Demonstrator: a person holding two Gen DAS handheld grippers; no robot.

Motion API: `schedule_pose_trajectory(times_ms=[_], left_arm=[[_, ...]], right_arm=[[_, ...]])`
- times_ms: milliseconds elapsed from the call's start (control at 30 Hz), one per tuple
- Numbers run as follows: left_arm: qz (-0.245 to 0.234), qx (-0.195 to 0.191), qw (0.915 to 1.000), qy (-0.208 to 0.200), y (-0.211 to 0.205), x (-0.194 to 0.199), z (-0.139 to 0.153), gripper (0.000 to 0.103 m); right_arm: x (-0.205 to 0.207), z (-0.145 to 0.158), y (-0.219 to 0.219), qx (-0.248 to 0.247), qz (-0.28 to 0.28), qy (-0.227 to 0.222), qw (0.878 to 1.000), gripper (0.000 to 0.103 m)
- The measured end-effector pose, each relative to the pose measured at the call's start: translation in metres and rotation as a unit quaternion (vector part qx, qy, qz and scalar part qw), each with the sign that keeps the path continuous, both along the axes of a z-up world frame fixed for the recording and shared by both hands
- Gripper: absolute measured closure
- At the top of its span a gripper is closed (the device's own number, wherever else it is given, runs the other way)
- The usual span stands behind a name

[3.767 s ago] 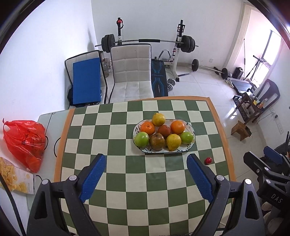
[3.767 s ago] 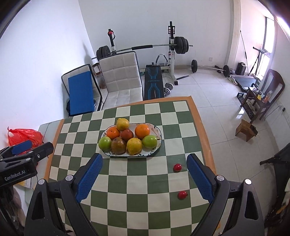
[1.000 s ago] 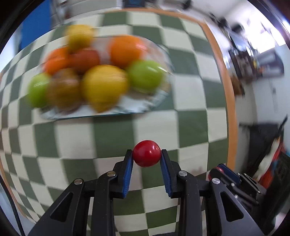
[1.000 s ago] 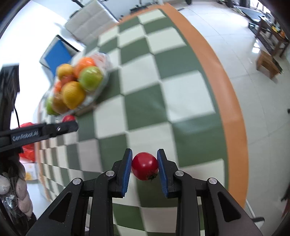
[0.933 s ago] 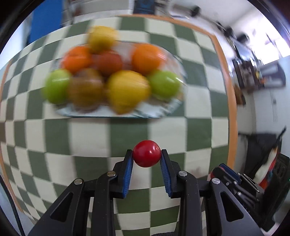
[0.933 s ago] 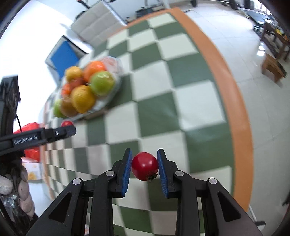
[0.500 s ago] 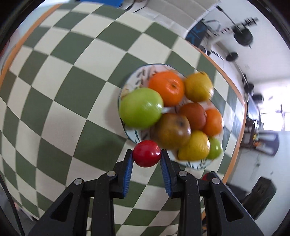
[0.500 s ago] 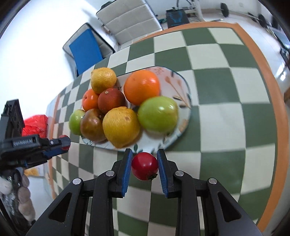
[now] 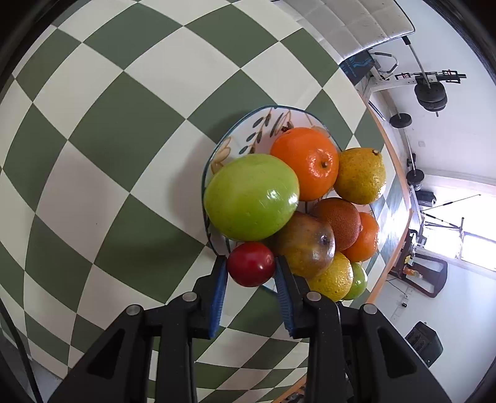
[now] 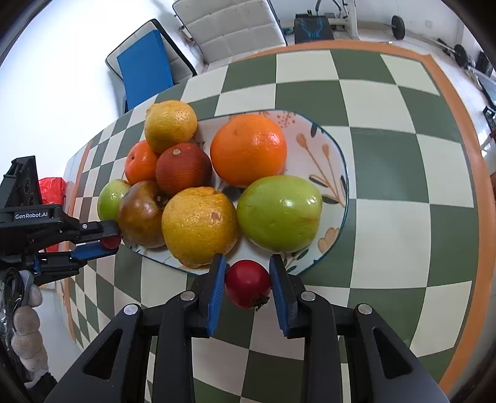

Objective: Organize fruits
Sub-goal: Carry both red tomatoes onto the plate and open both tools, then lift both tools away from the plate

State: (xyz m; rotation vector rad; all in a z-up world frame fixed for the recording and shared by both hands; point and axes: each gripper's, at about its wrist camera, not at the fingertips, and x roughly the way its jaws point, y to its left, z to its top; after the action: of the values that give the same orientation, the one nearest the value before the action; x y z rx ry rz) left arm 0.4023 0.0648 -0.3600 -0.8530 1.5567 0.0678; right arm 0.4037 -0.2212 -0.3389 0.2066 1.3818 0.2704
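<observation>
Seven fruits already fill the plate (image 10: pixel 336 173) at frame centre. The left gripper (image 9: pixel 251 279) and right gripper (image 10: pixel 247 286) each pinch a small red fruit (image 9: pixel 251 264) (image 10: pixel 247 288) at its rim, apparently unreleased; both remain to place.

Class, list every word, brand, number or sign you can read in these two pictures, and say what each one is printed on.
"GenRobot.AI": white letters on the black body of the left tool, seen in the right wrist view.
The blue pattern on the black bench behind the table shows no readable letters.
No other text shows in either view.
</observation>
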Motion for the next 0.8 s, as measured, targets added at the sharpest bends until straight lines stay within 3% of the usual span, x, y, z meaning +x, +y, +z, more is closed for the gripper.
schedule_pose_trajectory(times_ms=[167, 267, 367, 433, 500, 633, 700, 800], left_arm=[[-0.001, 0.000, 1.0000, 0.004, 0.002, -0.002, 0.001, 0.073], [-0.008, 0.010, 0.9999, 0.004, 0.000, -0.003, 0.005, 0.073], [-0.032, 0.048, 0.9983, -0.003, -0.006, -0.005, 0.015, 0.073], [-0.058, 0.086, 0.9945, -0.010, -0.013, -0.009, 0.024, 0.062], [-0.094, 0.138, 0.9857, -0.022, -0.022, -0.016, 0.035, 0.040], [-0.156, 0.221, 0.9620, -0.038, -0.039, -0.029, 0.049, 0.026], [-0.178, 0.245, 0.9519, -0.048, -0.045, -0.036, 0.055, 0.008], [-0.197, 0.271, 0.9398, -0.067, -0.050, -0.044, 0.065, 0.007]], right_arm=[[0.000, 0.002, -0.005, 0.002, -0.007, 0.002, 1.000, 0.058], [-0.002, 0.008, -0.007, 0.002, -0.009, -0.001, 1.000, 0.056], [-0.007, 0.020, -0.012, -0.002, -0.013, -0.009, 1.000, 0.037], [-0.013, 0.032, -0.016, -0.011, -0.018, -0.017, 1.000, 0.028], [-0.018, 0.041, -0.019, -0.021, -0.020, -0.021, 0.999, 0.022], [-0.030, 0.060, -0.023, -0.055, -0.029, -0.036, 0.997, 0.010], [-0.036, 0.069, -0.023, -0.074, -0.036, -0.043, 0.996, 0.007], [-0.046, 0.082, -0.022, -0.084, -0.046, -0.052, 0.994, 0.005]])
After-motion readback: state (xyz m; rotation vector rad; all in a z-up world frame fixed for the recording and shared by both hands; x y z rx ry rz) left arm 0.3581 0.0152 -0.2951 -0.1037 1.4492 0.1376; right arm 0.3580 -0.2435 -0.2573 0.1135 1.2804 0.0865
